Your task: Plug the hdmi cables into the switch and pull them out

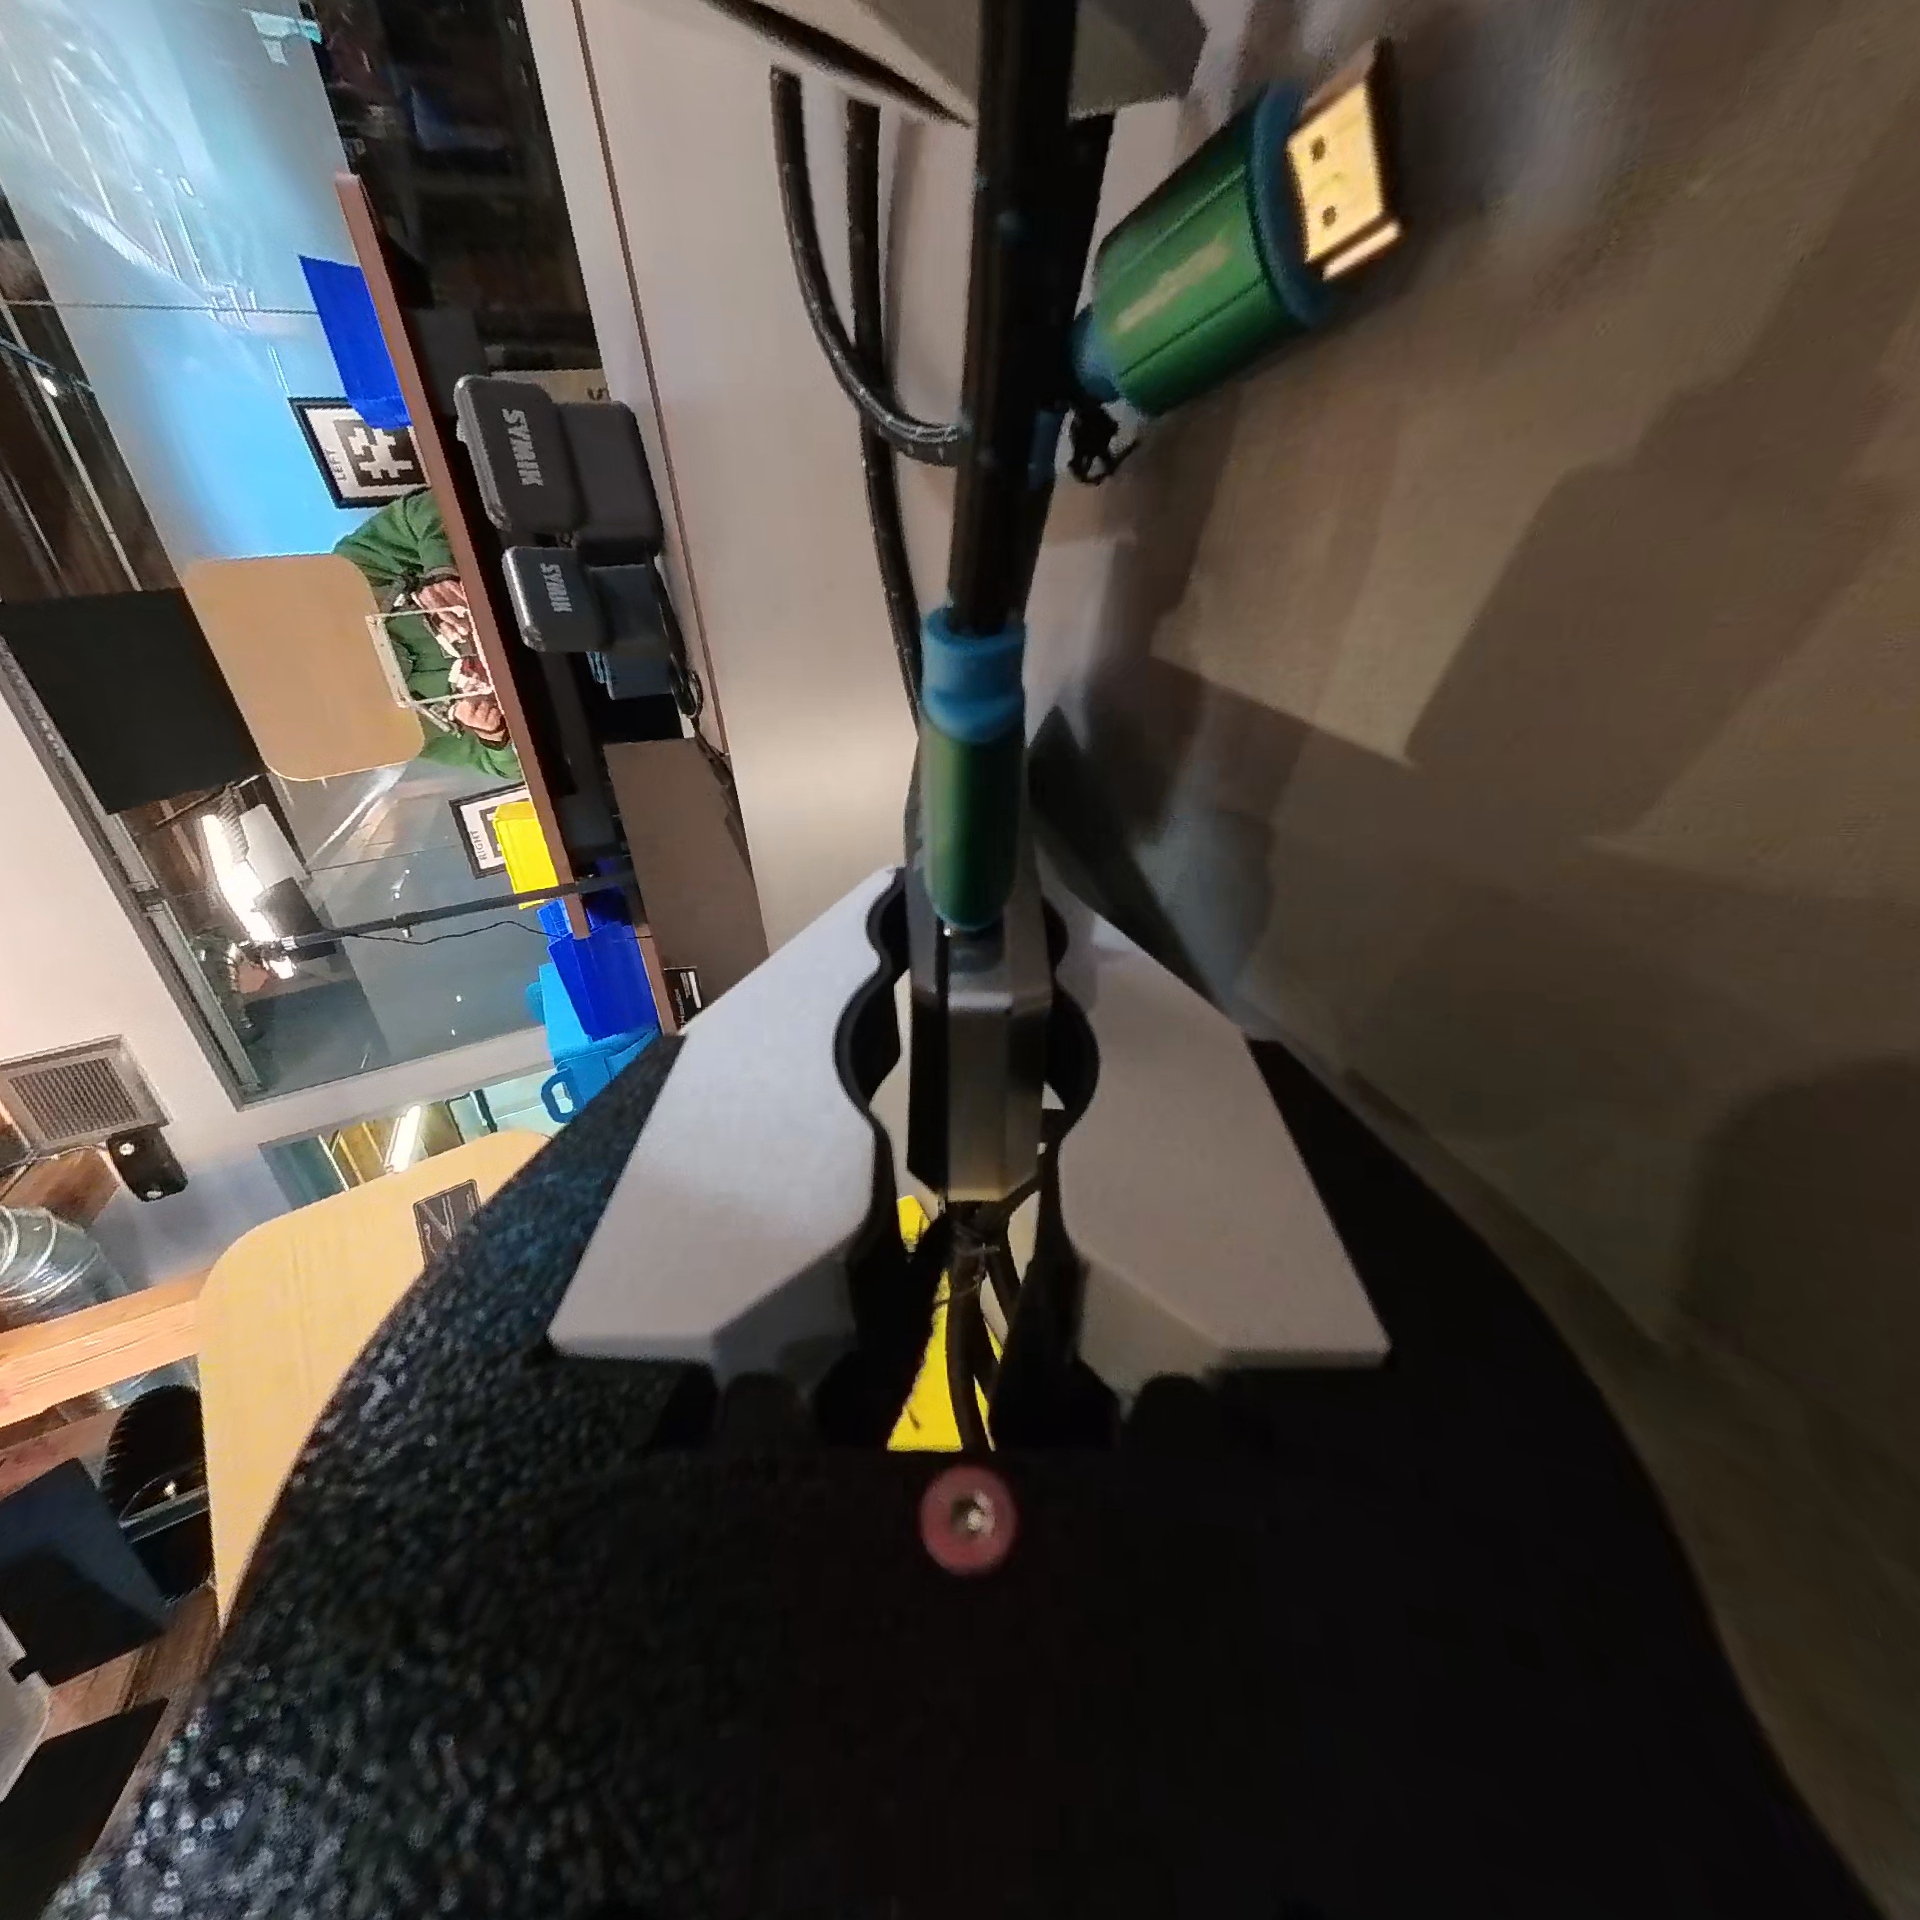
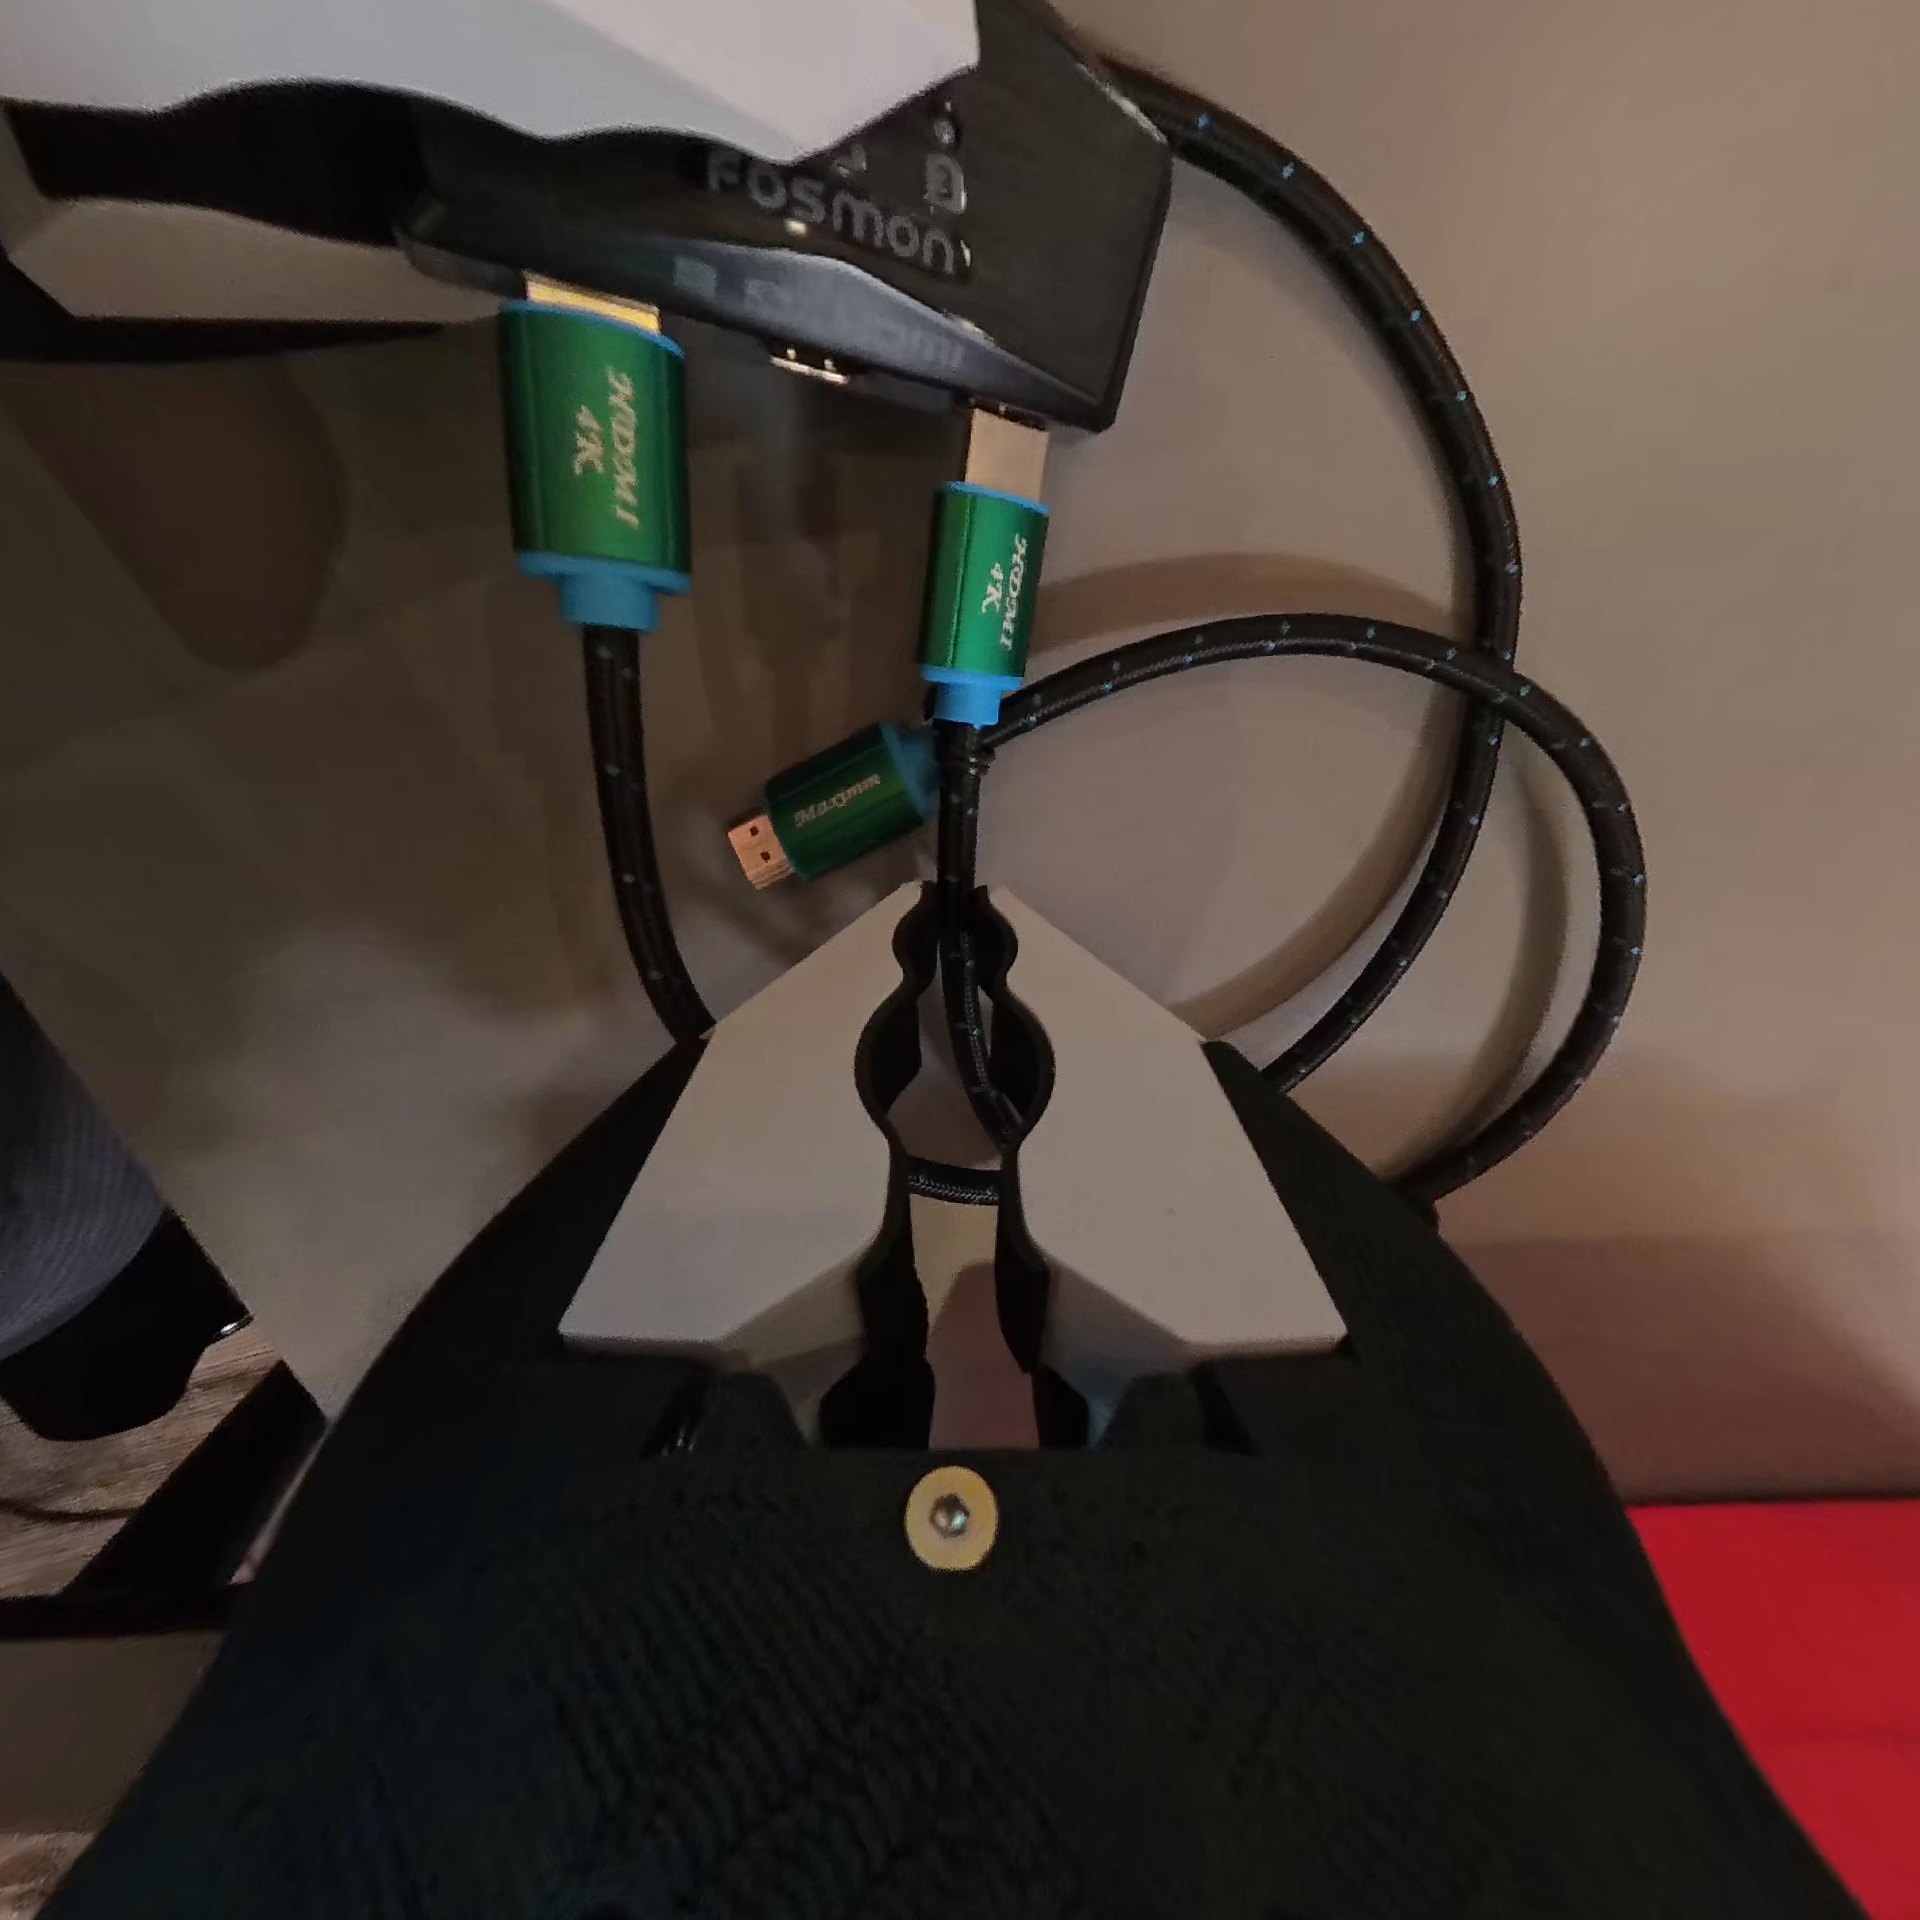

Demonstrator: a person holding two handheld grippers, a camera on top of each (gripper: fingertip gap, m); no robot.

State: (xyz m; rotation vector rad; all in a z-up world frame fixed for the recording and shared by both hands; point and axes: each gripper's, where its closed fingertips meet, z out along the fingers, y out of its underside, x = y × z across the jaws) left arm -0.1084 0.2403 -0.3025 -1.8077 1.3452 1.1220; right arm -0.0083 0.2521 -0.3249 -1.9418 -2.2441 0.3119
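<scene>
In the left wrist view my left gripper (image 1: 971,920) is shut on the black HDMI switch (image 1: 977,1070), held edge-on, with one green plug (image 1: 971,821) seated in it. The right wrist view shows the switch (image 2: 831,229) at the top. A green plug (image 2: 597,457) is fully in its left port. A second green plug (image 2: 982,592) stands at the right port with much of its metal tip showing. My right gripper (image 2: 951,909) is shut on that plug's braided cable (image 2: 971,1029), just below it. A third plug (image 2: 831,810) lies loose on the table and also shows in the left wrist view (image 1: 1226,260).
Black braided cables loop on the beige tabletop (image 2: 1507,831) to the right of my right gripper. A red surface (image 2: 1787,1621) lies at the lower right. In the left wrist view, black cases (image 1: 551,468) and blue bins (image 1: 592,997) sit on a far bench beside a person in green (image 1: 416,540). One gripper's finger ends stand about 11 cm off the other's.
</scene>
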